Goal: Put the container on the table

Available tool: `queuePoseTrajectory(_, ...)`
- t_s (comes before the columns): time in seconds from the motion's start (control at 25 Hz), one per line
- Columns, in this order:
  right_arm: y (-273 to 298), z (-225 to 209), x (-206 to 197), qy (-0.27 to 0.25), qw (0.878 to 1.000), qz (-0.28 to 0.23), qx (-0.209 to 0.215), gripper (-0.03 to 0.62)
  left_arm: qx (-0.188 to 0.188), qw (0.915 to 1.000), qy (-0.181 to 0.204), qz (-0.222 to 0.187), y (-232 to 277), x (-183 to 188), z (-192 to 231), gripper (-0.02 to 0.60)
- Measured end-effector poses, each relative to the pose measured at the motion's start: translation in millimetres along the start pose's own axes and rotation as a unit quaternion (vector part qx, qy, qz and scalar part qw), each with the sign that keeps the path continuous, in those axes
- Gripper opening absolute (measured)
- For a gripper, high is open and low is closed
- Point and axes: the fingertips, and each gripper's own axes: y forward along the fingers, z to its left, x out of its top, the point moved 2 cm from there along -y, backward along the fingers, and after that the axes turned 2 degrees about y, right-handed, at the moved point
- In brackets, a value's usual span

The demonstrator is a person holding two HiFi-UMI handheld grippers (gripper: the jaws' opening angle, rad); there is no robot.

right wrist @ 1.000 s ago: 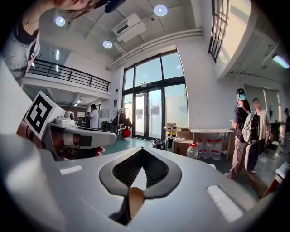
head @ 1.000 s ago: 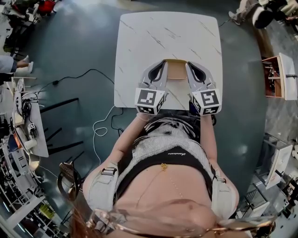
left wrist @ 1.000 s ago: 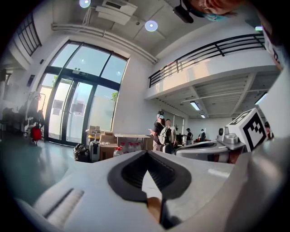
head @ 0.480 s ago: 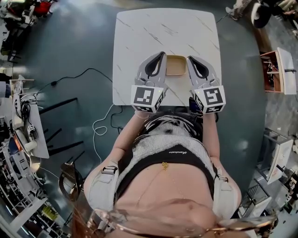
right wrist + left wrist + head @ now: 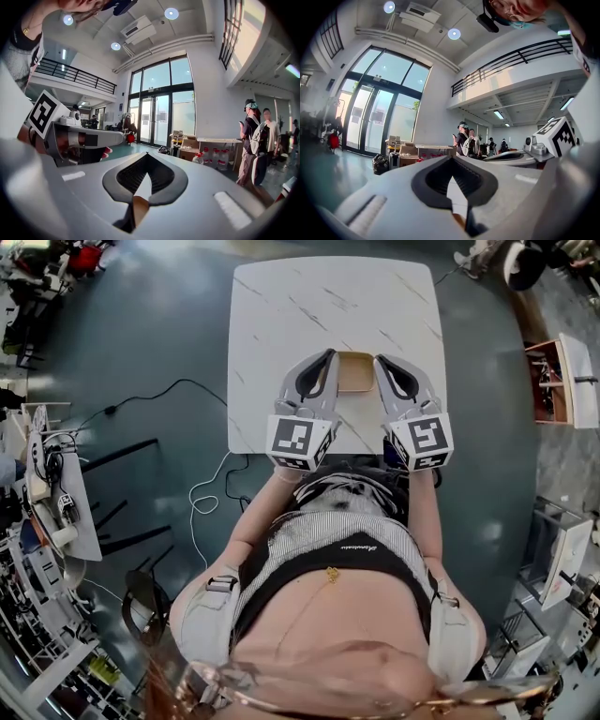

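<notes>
While the container [image 5: 355,371] hangs over the near half of the table [image 5: 281,306], both grippers have come up slightly since a second ago, carrying it between them. The left gripper [image 5: 329,356] has its jaws pressed together on the tan left rim; the right gripper [image 5: 380,360] pinches the right rim likewise. The container seems lifted rather than set down, so lowering and release likely remain.

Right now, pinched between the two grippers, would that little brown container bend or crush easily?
Probably light: the left gripper and right gripper grip the container only by its side edges. Its tan, paper-like wall looks thin between the jaws, so it likely flexes or creases if squeezed hard.
</notes>
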Motion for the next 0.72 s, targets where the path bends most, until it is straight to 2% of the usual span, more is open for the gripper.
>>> queuePoseTrajectory(0.72, 4.4, -1.5, 2.8, 0.002, 1.000, 0.005, 0.004, 0.026, -0.006, 0.9999, 0.006, 0.007, 6.4, -0.4, -2.7, 0.000)
